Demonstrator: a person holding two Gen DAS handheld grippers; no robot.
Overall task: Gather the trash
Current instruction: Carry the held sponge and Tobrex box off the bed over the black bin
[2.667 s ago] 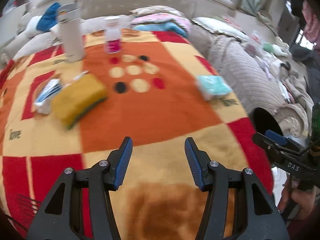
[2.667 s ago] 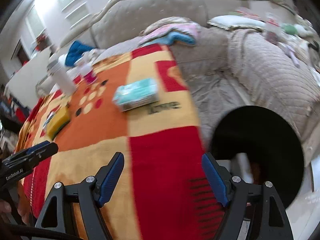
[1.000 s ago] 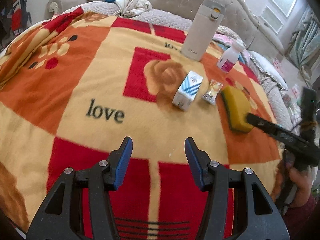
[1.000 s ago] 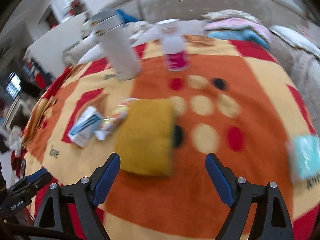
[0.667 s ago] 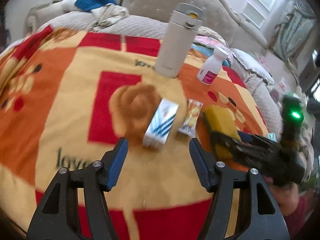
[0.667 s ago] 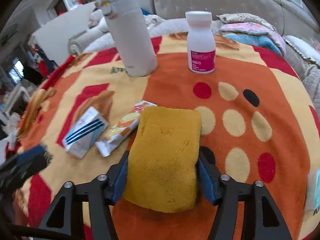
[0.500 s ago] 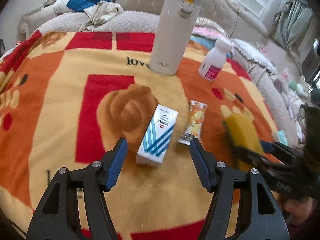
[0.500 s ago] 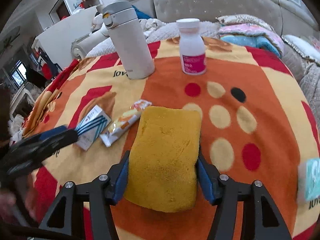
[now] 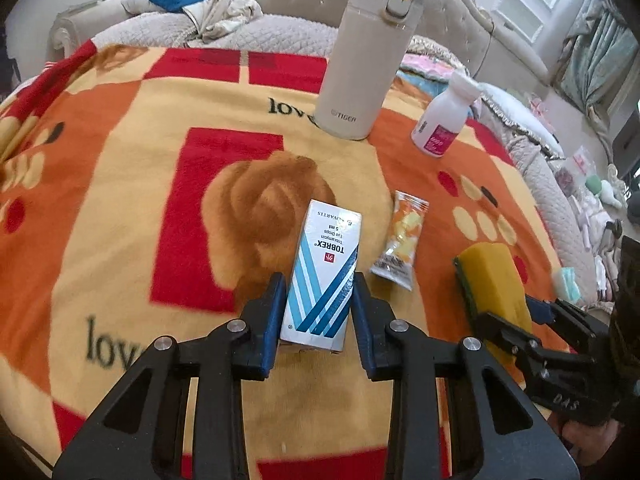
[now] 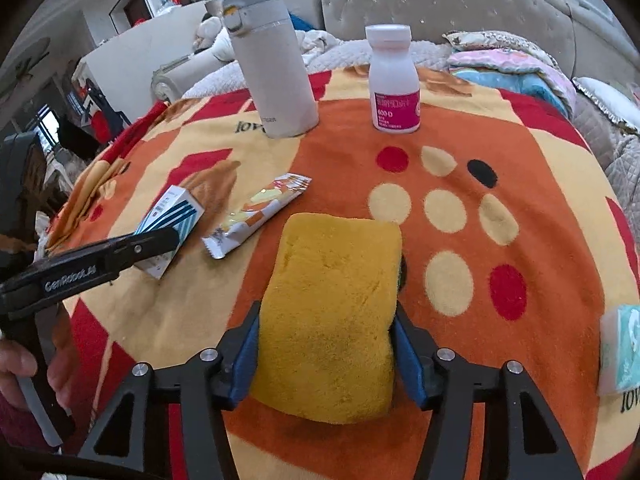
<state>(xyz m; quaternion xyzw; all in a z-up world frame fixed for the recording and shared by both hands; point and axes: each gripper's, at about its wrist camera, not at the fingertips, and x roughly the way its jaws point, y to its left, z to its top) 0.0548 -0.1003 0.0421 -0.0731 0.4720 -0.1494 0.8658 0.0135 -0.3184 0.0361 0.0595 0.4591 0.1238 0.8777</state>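
while the left gripper (image 9: 318,308) is closing on the eye-drop box (image 9: 323,274), lying lengthwise between its jaws on the blanket (image 9: 120,200), the right gripper (image 10: 326,354) clamps the sponge (image 10: 332,312).

The eye-drops box (image 9: 320,280) at centre frame reads "TOBREX", "Tobramycin Eye Drops 5 ml" and "NOVARTIS" (all upside down). The flask (image 9: 368,48) above it says "TIGER". The pill bottle (image 10: 394,80) shows "600 D". The blanket (image 9: 120,200) bears "love". The left gripper (image 10: 160,240) reads "GenRobot.AI"; the right gripper (image 9: 516,320), "DAS".
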